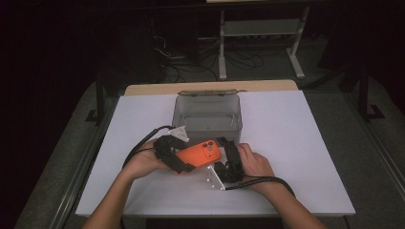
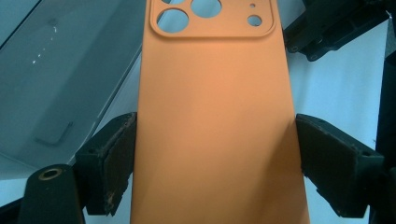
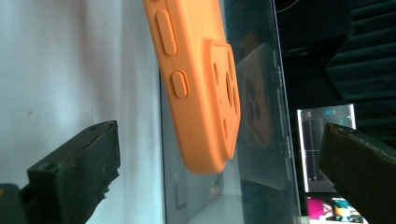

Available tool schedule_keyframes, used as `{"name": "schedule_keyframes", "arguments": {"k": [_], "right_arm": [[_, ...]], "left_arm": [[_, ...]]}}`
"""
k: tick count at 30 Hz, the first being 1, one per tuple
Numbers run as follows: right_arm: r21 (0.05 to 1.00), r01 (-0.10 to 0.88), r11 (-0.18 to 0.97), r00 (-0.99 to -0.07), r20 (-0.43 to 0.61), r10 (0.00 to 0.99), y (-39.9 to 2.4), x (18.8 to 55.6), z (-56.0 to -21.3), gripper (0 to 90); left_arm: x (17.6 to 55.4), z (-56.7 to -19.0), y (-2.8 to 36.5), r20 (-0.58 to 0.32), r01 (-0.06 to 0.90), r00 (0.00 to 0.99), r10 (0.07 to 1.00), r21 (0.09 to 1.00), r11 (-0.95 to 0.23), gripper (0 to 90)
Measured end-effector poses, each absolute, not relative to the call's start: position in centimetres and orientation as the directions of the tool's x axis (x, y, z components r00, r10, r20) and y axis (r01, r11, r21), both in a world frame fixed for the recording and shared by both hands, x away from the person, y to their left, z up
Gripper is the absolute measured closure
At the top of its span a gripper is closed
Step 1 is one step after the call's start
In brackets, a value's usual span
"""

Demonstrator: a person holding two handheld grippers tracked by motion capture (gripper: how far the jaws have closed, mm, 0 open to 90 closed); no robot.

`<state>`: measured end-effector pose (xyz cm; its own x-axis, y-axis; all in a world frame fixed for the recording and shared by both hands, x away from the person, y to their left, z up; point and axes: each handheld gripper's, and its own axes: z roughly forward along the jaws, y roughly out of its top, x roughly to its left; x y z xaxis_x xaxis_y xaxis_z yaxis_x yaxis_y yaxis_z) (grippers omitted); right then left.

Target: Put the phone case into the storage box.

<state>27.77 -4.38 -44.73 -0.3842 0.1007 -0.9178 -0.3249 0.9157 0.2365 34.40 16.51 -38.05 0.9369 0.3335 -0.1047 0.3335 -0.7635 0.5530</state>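
An orange phone case (image 1: 203,152) with camera cut-outs is held just above the white table (image 1: 296,143), in front of a clear plastic box (image 1: 207,114). My left gripper (image 1: 180,160) is shut on the case across its width; in the left gripper view both pads (image 2: 119,158) press on the case's (image 2: 215,116) long edges. My right gripper (image 1: 228,148) stands open at the camera end of the case. In the right gripper view the case's (image 3: 201,93) end hangs ahead of the gap between the wide-apart fingers (image 3: 79,172), touching neither.
The clear box (image 3: 261,140) is open-topped and stands at the table's back middle, just beyond the case. Both hands rest near the table's front middle, cables (image 1: 138,145) trailing from each gripper. A metal rack (image 1: 260,33) and floor cables lie behind the table.
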Motion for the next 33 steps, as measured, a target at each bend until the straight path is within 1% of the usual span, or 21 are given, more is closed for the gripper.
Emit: {"name": "schedule_keyframes", "arguments": {"k": [4,9,21,33], "right_arm": [[0.214,-0.331,0.919,-0.366,-0.927,0.084,-4.3,27.7,-44.8,0.0],[0.166,-0.347,0.923,-0.314,-0.948,0.052,-4.1,27.6,-44.9,0.0],[0.166,-0.345,0.924,-0.295,-0.954,0.061,-3.9,27.4,-44.8,0.0],[0.15,-0.381,0.913,-0.274,-0.961,0.043,-2.4,27.2,-44.4,0.0]], "left_arm": [[34.4,-38.0,16.5,-0.104,0.333,0.937,0.333,0.55,-0.766,16.3],[34.5,-38.1,16.6,-0.106,0.334,0.937,0.333,0.55,-0.765,16.3],[34.5,-38.1,16.6,-0.113,0.345,0.933,0.342,0.551,-0.76,16.3],[34.6,-37.9,16.8,-0.111,0.352,0.929,0.352,0.555,-0.754,16.3]]}}
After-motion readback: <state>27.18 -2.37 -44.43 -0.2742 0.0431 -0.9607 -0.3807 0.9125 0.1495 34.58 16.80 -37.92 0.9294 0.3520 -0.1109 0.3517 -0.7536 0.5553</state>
